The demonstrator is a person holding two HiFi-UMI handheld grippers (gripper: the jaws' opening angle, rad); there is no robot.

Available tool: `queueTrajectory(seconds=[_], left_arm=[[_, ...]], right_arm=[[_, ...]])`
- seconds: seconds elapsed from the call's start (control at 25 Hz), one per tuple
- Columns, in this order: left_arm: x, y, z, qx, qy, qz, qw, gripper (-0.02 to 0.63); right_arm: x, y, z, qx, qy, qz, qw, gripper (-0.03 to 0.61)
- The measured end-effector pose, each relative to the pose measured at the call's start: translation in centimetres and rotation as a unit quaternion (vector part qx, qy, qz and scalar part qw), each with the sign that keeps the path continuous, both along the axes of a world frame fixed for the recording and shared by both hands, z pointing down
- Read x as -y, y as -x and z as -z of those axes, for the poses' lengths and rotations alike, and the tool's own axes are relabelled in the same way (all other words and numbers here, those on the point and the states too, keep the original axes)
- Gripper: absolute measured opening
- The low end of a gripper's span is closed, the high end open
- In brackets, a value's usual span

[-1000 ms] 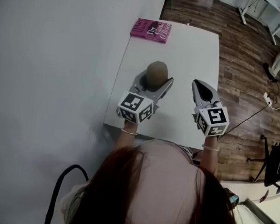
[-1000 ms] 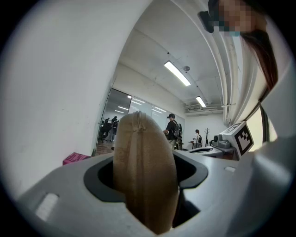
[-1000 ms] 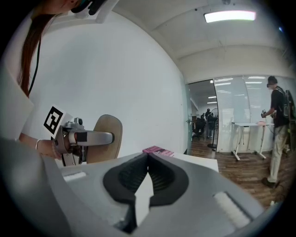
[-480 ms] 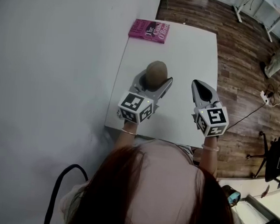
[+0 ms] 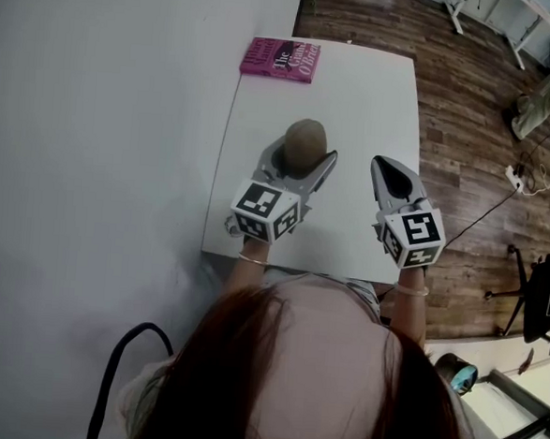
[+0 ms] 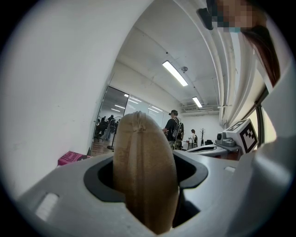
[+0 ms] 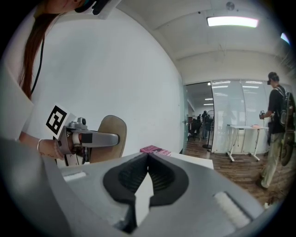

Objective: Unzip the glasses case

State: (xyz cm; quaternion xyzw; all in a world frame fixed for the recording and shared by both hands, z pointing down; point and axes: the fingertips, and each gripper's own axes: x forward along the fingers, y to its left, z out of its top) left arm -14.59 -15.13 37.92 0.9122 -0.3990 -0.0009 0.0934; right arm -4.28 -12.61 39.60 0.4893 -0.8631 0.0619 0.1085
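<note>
**Q:** As seen from above, what is there, and how many?

**A:** One white table [image 5: 377, 99] against a white wall [image 5: 95, 107], with wooden floor [image 5: 471, 106] on its right. Two grippers. The right gripper [image 5: 384, 171] has its jaws pressed together, empty. One pink book [image 5: 280, 58] lies at the far edge. One tan glasses case [image 5: 306, 139] stands upright over the table's middle, pinched by the left gripper [image 5: 306, 160].
</note>
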Motion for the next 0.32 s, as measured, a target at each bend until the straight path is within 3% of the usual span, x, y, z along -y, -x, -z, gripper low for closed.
queueTrajectory(seconds=[0.32], left_arm=[[0.48, -0.82, -0.57, -0.006, 0.001, -0.015, 0.9999, 0.302]], right_arm=[[0.13, -0.01, -0.78, -0.009, 0.000, -0.005, 1.000, 0.003]])
